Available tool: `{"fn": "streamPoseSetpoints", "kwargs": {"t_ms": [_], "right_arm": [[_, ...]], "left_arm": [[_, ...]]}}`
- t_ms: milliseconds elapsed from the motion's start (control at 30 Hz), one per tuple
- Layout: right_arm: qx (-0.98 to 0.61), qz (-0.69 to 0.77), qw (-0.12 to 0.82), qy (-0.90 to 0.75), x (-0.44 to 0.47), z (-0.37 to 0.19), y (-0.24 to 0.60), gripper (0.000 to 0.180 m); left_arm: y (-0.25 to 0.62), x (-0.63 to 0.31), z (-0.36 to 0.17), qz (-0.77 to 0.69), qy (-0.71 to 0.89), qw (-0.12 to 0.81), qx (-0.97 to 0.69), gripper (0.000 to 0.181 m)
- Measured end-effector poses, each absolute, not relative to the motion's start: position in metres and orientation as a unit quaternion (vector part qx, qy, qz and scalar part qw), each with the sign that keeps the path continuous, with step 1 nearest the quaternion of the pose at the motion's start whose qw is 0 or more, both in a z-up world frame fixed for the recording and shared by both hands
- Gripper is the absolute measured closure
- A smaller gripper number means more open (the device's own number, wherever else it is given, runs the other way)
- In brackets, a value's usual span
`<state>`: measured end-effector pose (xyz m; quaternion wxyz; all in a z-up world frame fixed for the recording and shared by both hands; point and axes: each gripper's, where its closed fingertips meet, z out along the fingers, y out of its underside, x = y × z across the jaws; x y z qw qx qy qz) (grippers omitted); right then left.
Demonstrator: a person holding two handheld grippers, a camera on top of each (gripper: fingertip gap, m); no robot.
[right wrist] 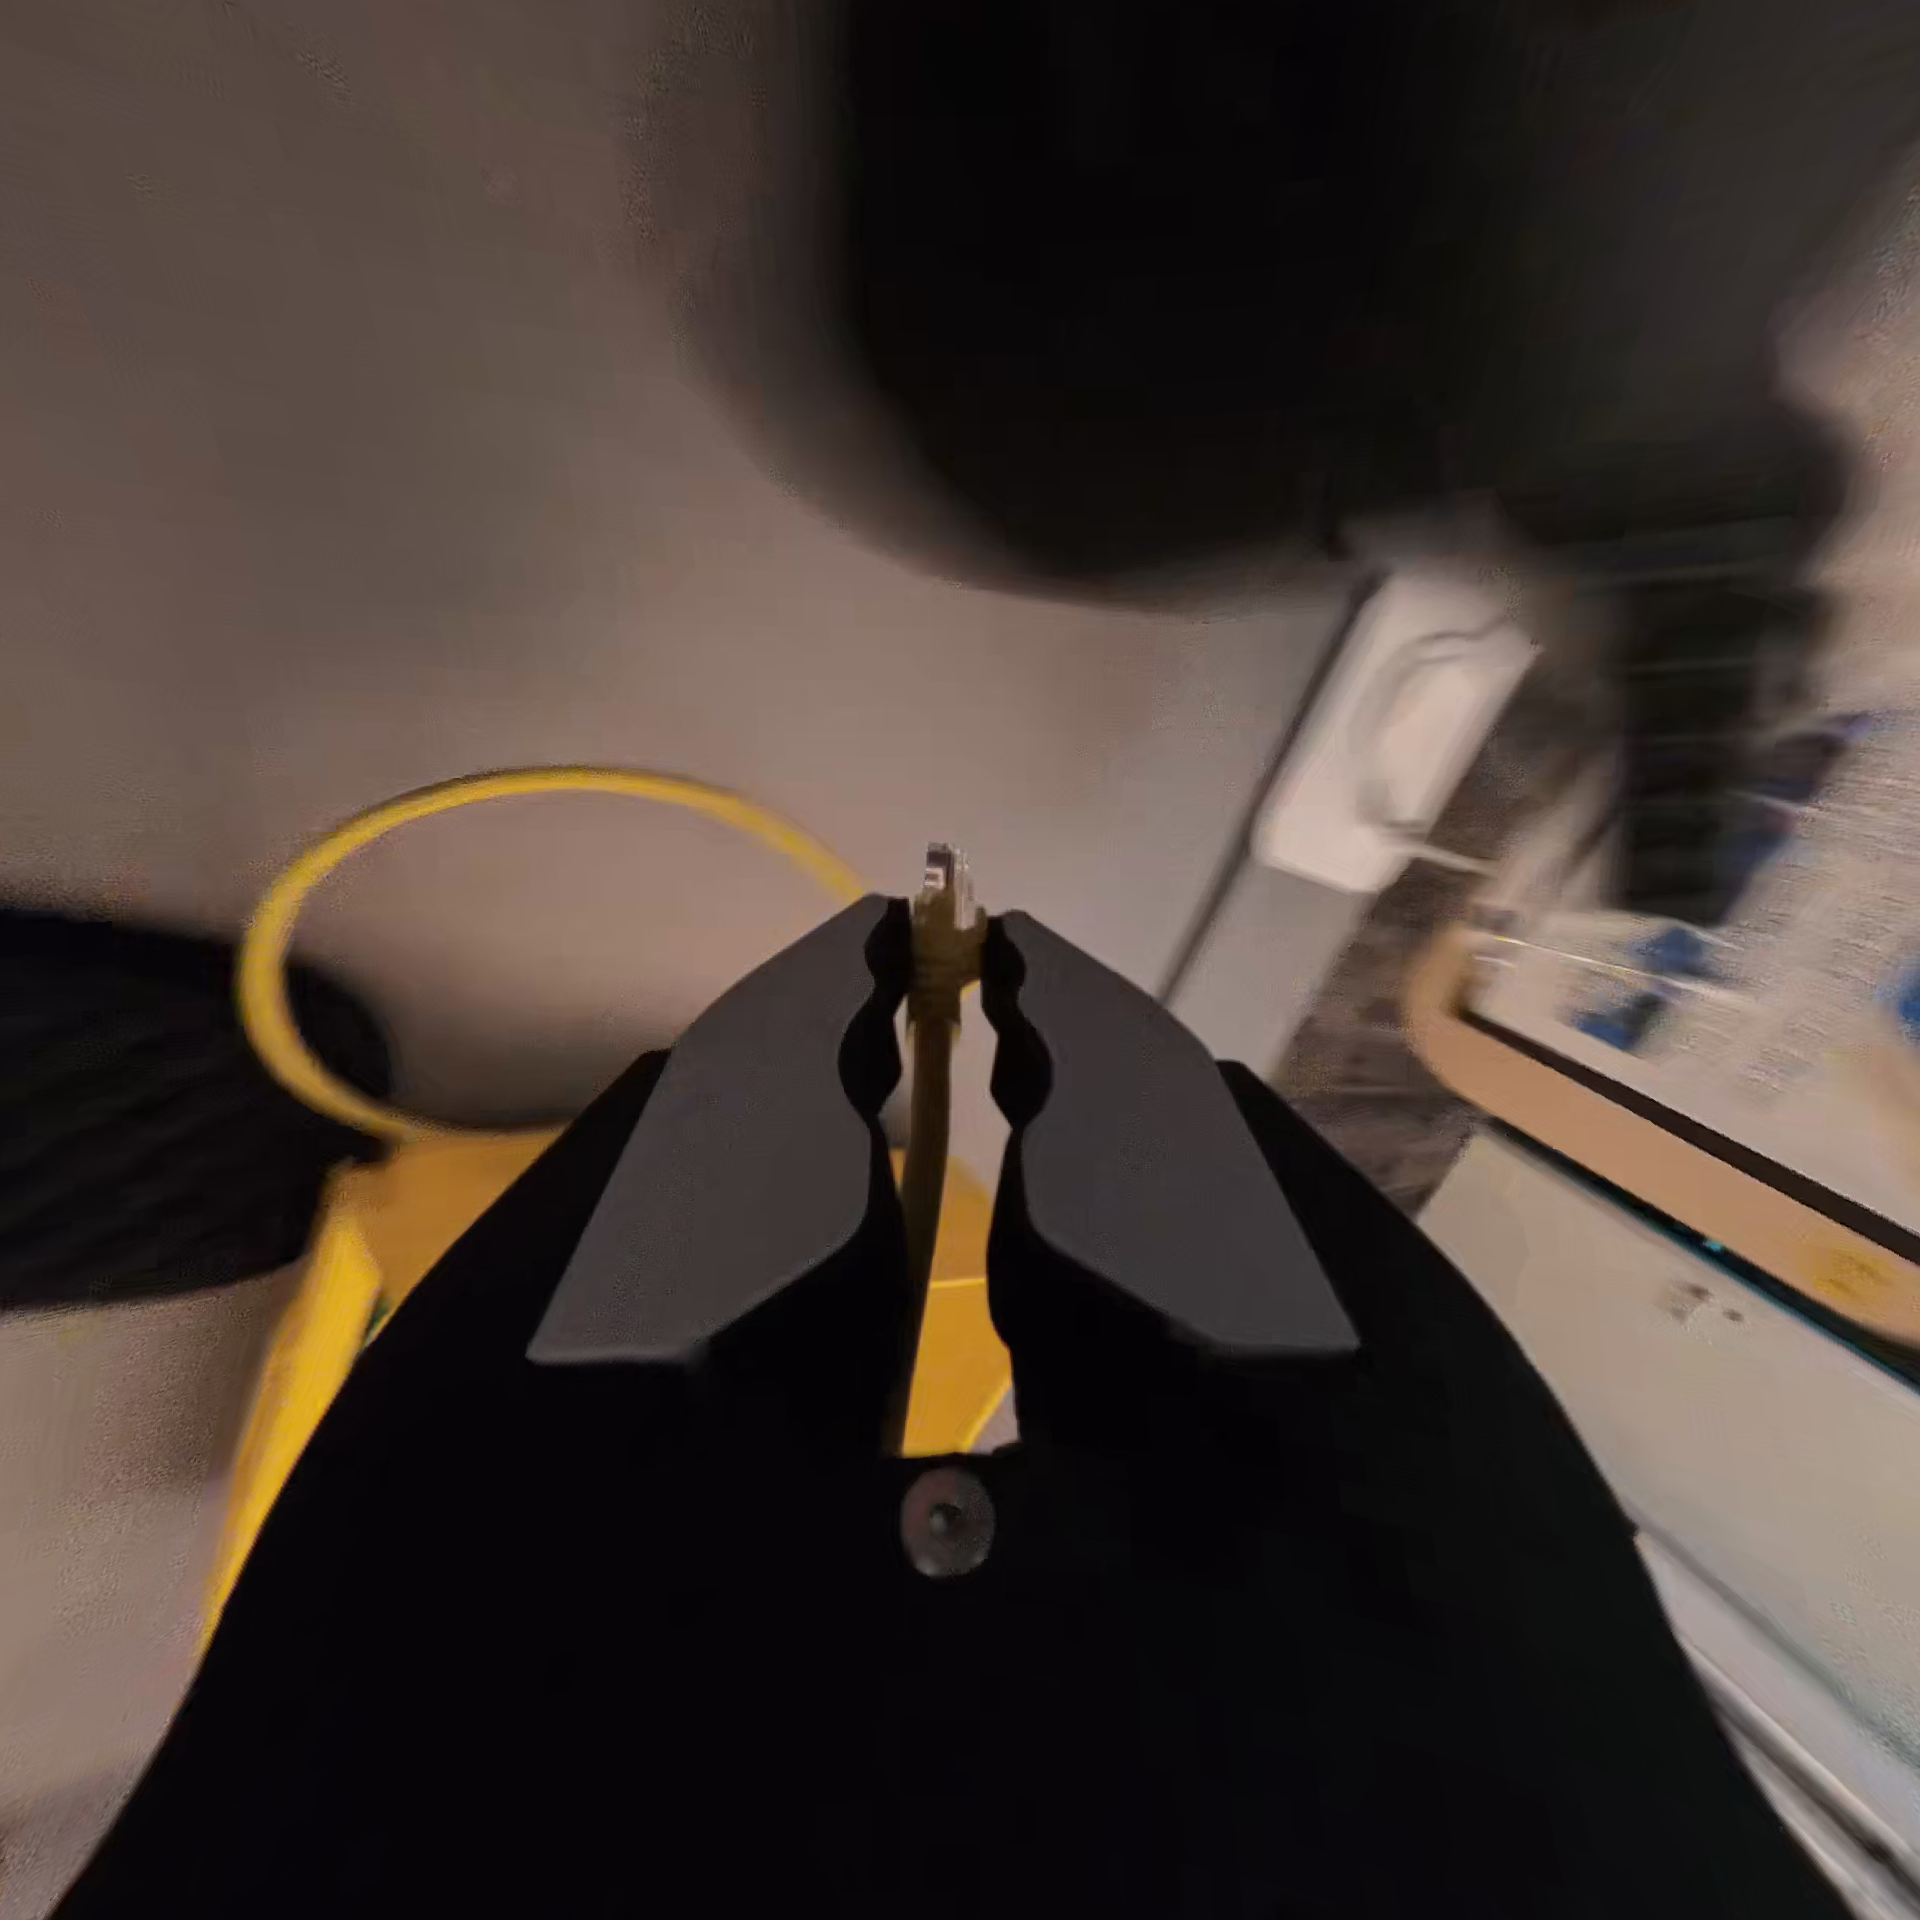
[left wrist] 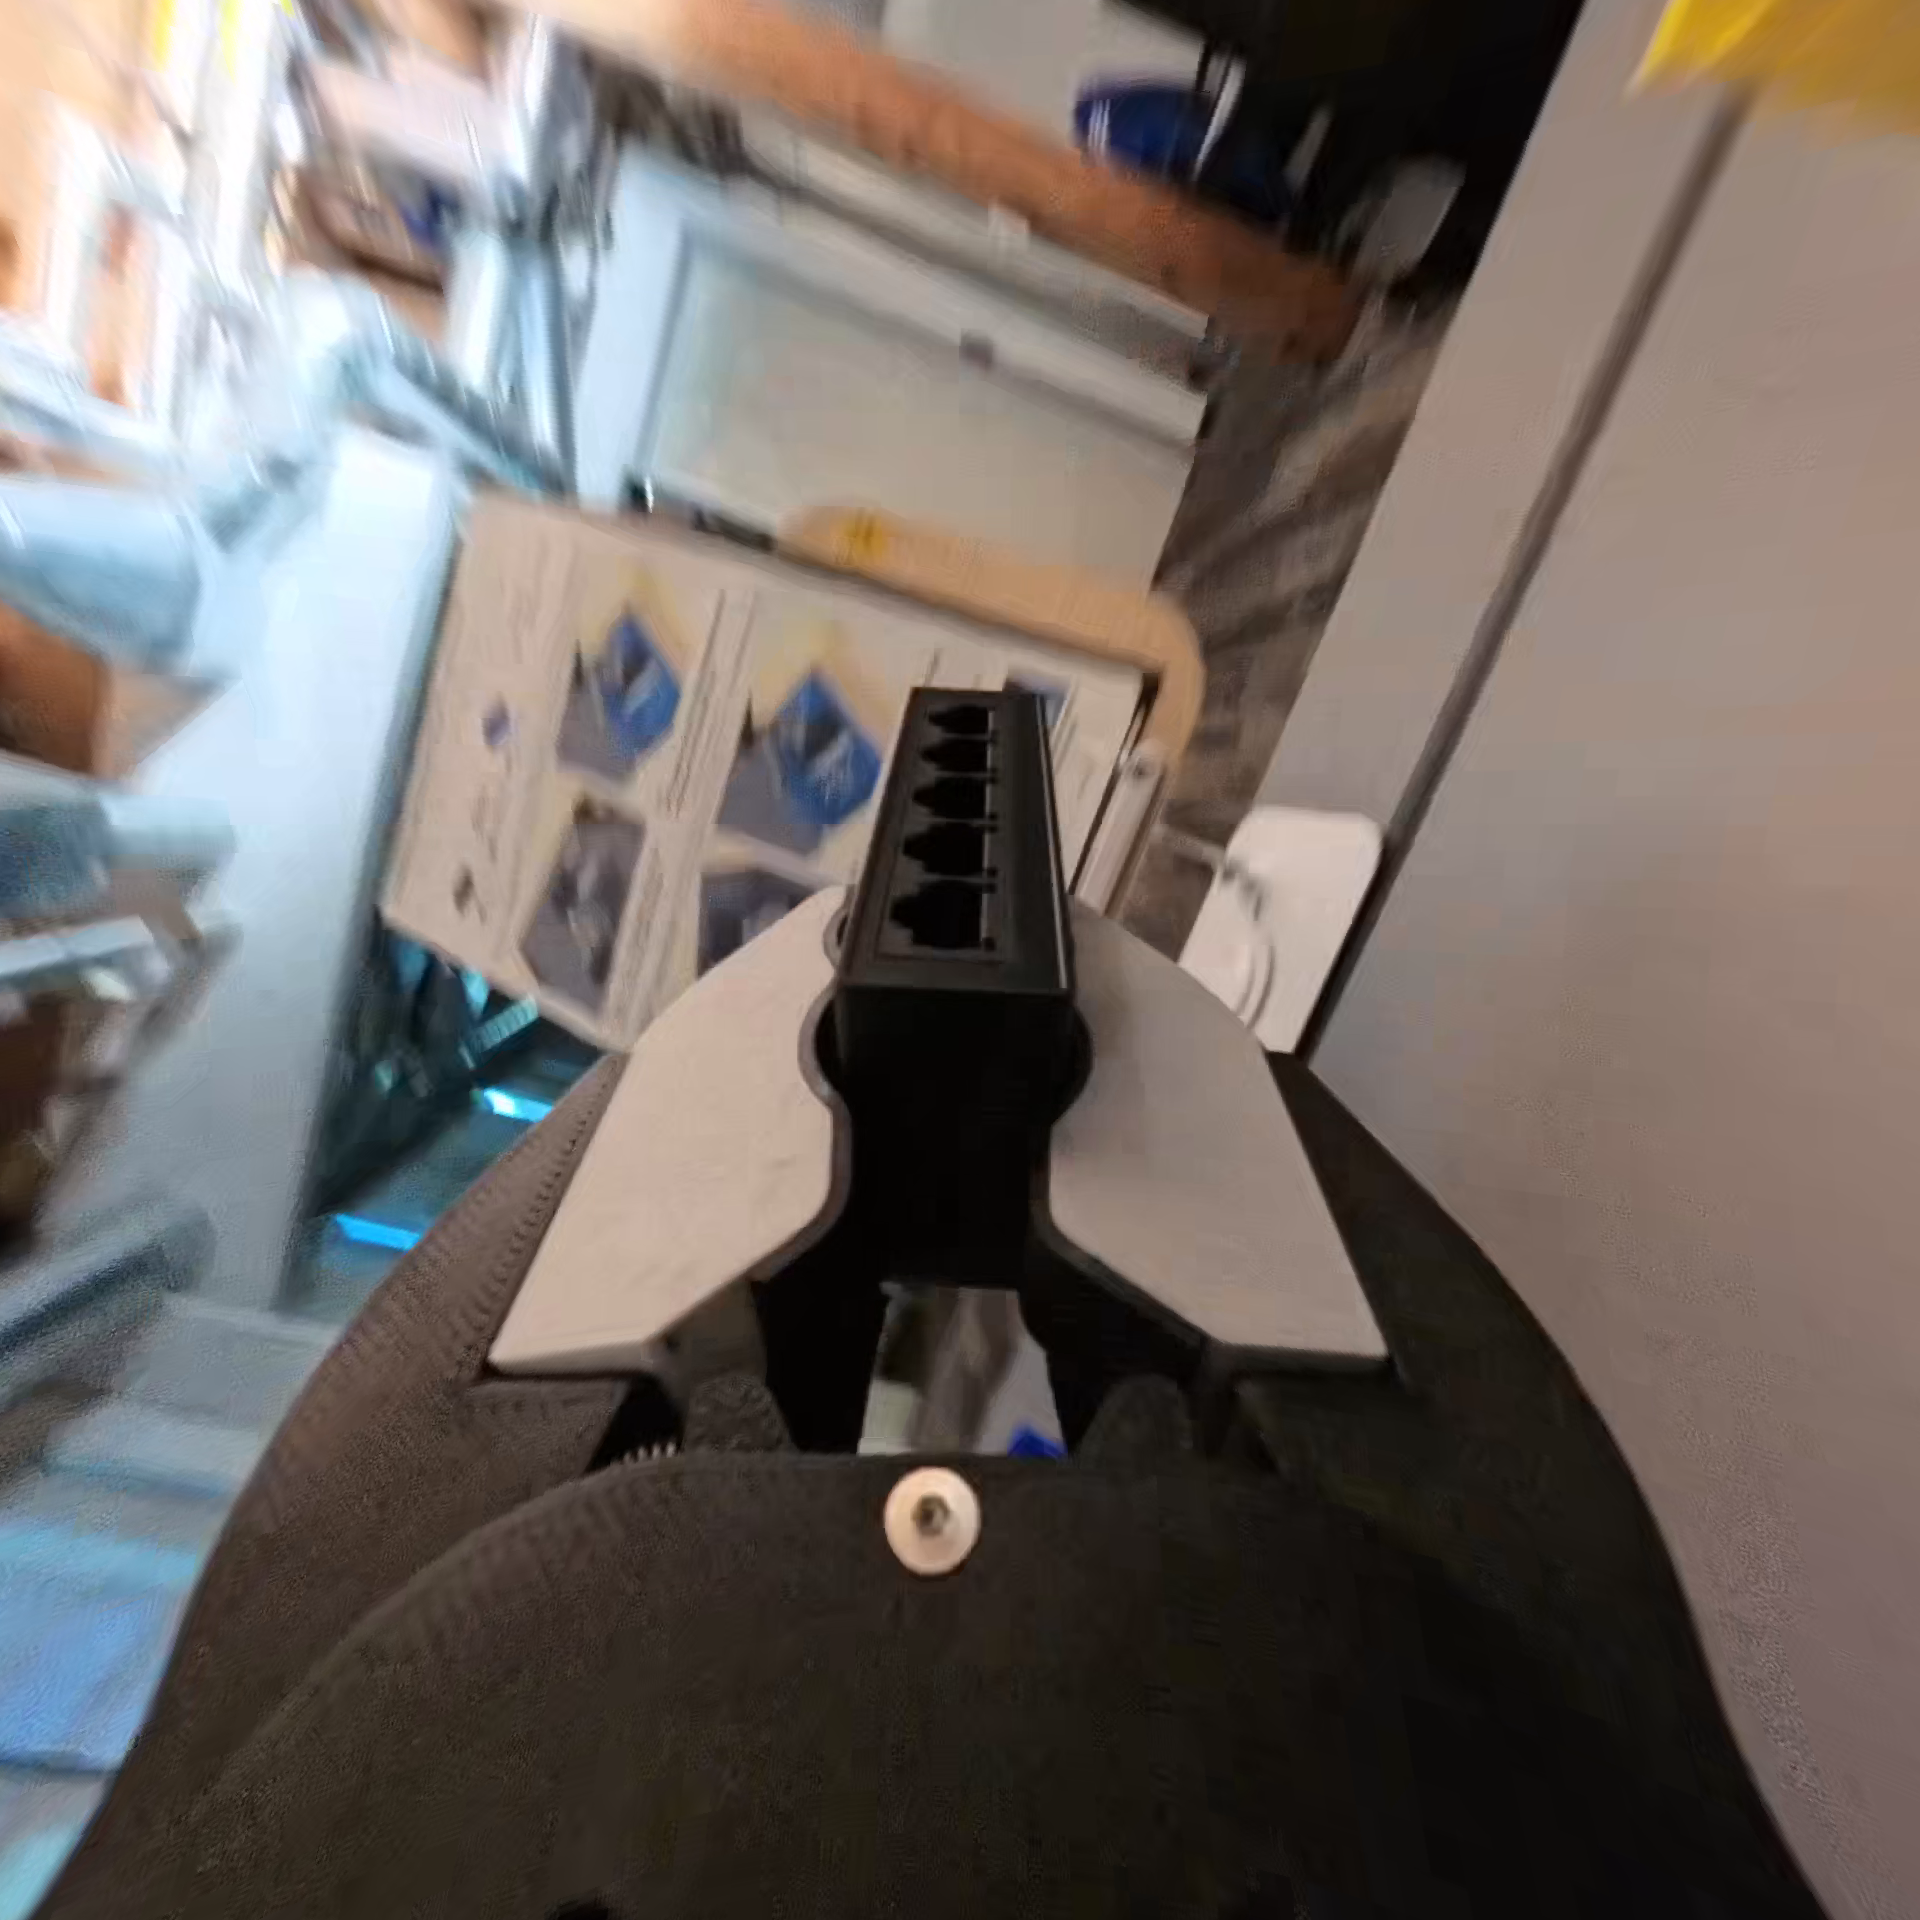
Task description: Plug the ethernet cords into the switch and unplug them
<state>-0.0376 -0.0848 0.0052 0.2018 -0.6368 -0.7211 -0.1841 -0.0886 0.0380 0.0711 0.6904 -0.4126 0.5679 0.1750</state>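
Blurred shelving and a white tabletop (left wrist: 1662, 1039) fill the left wrist view, where the left gripper (left wrist: 956, 977) is clamped on the black switch (left wrist: 961, 862) at frame centre, its five ports empty and facing the camera. Centre of the right wrist view, the right gripper (right wrist: 943, 935) pinches the yellow ethernet cord (right wrist: 312, 935) just behind its clear plug (right wrist: 943, 883). Seating it well likely means squaring plug to port first; the table edge at right leaves little room.

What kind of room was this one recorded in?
Probably a workshop or lab, though much is blurred. Behind the black network switch held in the left gripper are cluttered shelves and a board of printed sheets; a pale table runs alongside.
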Motion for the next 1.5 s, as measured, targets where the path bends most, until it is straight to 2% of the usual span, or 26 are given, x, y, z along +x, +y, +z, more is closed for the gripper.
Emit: {"fn": "streamPoseSetpoints", "kwargs": {"t_ms": [33, 67, 100, 167, 233, 300, 467, 700, 867, 1067, 1400, 1500], "right_arm": [[-0.599, -0.246, 0.173, -0.742, -0.028, -0.013, -0.081, 0.166], [-0.525, -0.346, 0.195, -0.753, -0.018, -0.006, -0.061, 0.165], [-0.526, -0.352, 0.232, -0.738, -0.015, 0.002, -0.051, 0.165], [-0.642, -0.259, 0.313, -0.651, -0.02, 0.027, -0.041, 0.165], [-0.646, -0.211, 0.392, -0.62, -0.027, 0.066, -0.038, 0.165], [-0.644, -0.221, 0.425, -0.597, -0.016, 0.102, -0.036, 0.165], [-0.631, -0.334, 0.402, -0.573, 0.025, 0.186, -0.035, 0.165], [-0.685, -0.401, 0.395, -0.462, 0.095, 0.317, -0.042, 0.165], [-0.712, -0.437, 0.384, -0.394, 0.136, 0.375, -0.056, 0.165], [-0.749, -0.456, 0.339, -0.34, 0.188, 0.376, -0.071, 0.165], [-0.797, -0.455, 0.244, -0.312, 0.265, 0.278, -0.07, 0.164], [-0.8, -0.455, 0.24, -0.309, 0.271, 0.265, -0.064, 0.164]], "left_arm": [[0.049, -0.101, 0.074, 0.109, 0.561, 0.682, -0.457, 0.151], [0.048, -0.107, 0.076, 0.027, 0.565, 0.661, -0.493, 0.151], [0.044, -0.113, 0.083, -0.012, 0.565, 0.651, -0.507, 0.151], [0.043, -0.129, 0.104, 0.013, 0.538, 0.687, -0.488, 0.151], [0.044, -0.142, 0.117, 0.036, 0.522, 0.709, -0.473, 0.151], [0.045, -0.151, 0.123, 0.024, 0.519, 0.707, -0.48, 0.151], [0.051, -0.158, 0.122, 0.01, 0.519, 0.695, -0.498, 0.151], [0.058, -0.152, 0.105, 0.054, 0.545, 0.665, -0.508, 0.151], [0.058, -0.147, 0.098, 0.064, 0.555, 0.655, -0.508, 0.151], [0.06, -0.143, 0.089, 0.073, 0.566, 0.643, -0.512, 0.151], [0.061, -0.139, 0.08, 0.079, 0.579, 0.626, -0.516, 0.151], [0.062, -0.138, 0.078, 0.08, 0.58, 0.624, -0.517, 0.151]]}}
